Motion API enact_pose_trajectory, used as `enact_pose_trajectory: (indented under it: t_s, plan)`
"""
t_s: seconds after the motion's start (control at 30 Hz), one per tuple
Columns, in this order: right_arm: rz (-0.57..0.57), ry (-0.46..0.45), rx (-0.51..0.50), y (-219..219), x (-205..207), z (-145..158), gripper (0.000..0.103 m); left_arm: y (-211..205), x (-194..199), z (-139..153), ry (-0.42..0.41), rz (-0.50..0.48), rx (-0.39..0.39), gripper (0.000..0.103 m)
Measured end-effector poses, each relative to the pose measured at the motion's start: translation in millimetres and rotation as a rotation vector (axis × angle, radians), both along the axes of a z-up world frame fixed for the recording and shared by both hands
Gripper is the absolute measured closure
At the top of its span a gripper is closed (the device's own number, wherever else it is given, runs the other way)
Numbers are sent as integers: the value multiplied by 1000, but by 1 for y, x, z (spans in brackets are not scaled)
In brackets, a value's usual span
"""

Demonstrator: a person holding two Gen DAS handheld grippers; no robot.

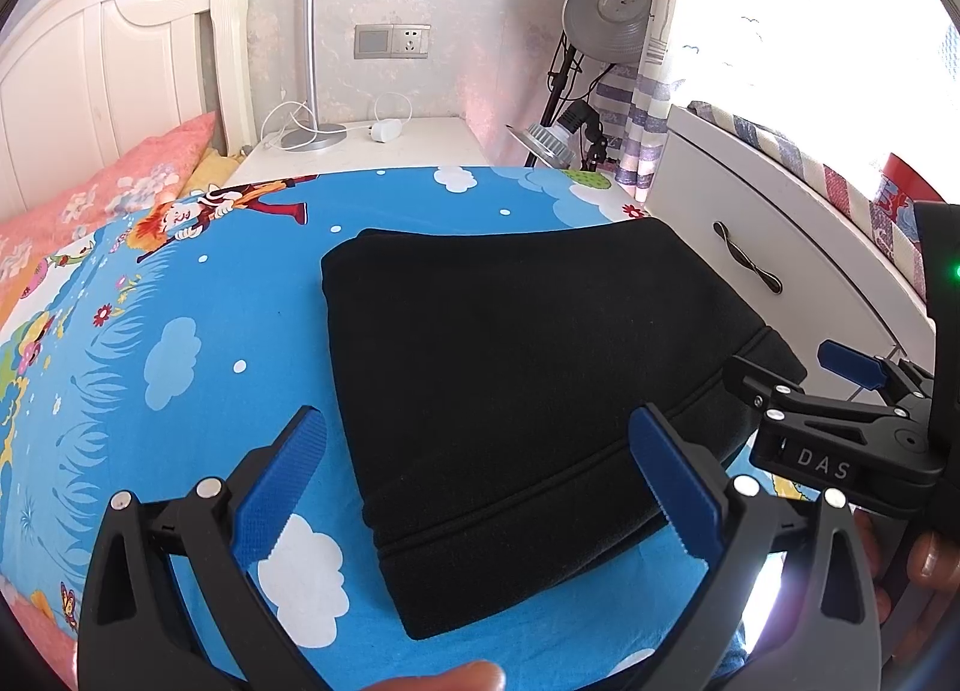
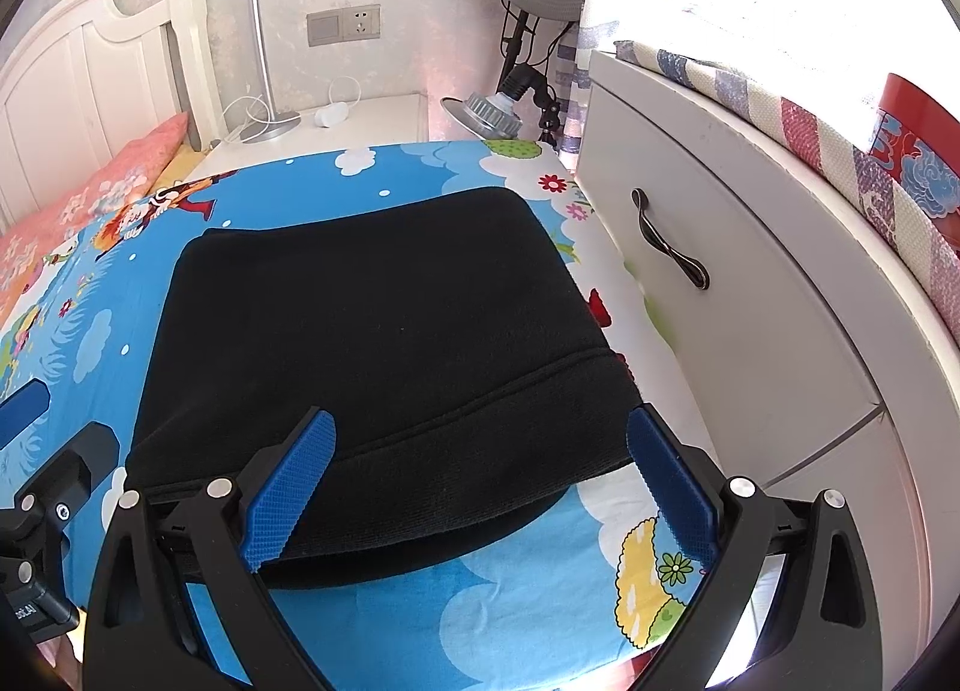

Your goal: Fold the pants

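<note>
A bedroom: a bed spread with a bright blue cartoon sheet [image 1: 198, 295] fills both views, with a white headboard [image 1: 90, 61] and a pink floral pillow [image 1: 108, 181] at the far left. On the sheet lie the black fleece pants [image 1: 516, 391], already doubled into a compact, roughly square bundle, its stitched waistband edge nearest the cameras and its far edge running toward the nightstand [image 1: 384, 142].

The left gripper [image 1: 477, 475] hovers just above the near left part of the bundle, blue pads spread wide and holding nothing. The right gripper [image 2: 477, 487] hangs over the near right part, jaws likewise spread and empty, its left pad over the waistband.

Close beside the pants on the right stands a white drawer cabinet [image 2: 750, 295] with a dark handle; beyond the bed, a slim silver lamp [image 1: 309, 49] and a fan on a stand [image 1: 612, 10].

The fold looks nearly finished. The risk, I judge, is that a pad catches only the top layer of fleece, dragging it and opening the stack; the thick springy cloth could also slip back if released unevenly. The right gripper also has little room before the cabinet front.
</note>
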State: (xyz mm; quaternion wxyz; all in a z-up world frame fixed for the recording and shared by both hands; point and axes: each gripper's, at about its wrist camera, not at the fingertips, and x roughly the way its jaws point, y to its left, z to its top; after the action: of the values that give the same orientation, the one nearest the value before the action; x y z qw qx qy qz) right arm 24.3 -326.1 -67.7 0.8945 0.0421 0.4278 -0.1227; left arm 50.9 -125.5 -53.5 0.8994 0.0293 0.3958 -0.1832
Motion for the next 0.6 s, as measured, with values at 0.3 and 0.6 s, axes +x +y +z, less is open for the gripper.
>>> enact_pose_trajectory:
  t_s: [0.3,0.6]
  plan:
    - [-1,1,1,0,0,-1,8,0,0,0,-1,0,1,2]
    - [0,1,1,1,-1,-1,8,0,-1,0,2,1,0,2]
